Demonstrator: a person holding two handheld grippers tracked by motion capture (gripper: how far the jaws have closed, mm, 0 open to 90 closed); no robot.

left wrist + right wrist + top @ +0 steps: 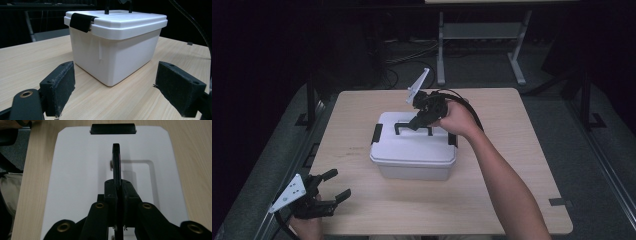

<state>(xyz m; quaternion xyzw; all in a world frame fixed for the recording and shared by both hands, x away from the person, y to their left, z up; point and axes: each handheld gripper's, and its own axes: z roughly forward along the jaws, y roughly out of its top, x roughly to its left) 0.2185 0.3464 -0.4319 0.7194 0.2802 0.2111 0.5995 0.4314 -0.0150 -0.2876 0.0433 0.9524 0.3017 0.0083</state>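
White lidded box [414, 148] at mid-desk [512, 165]; rigid, smooth plastic, probably light. Black handle [116, 167] atop the lid, raised on edge, clenched in right gripper [117, 190] jaws: best hold. Left gripper [332, 192] near-left of box, jaws released, holding nothing

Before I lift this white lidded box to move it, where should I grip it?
Grip the black handle standing up on the lid, coming from above, fingers across its thin bar. The right gripper is already shut on it. The box walls are wide and smooth.
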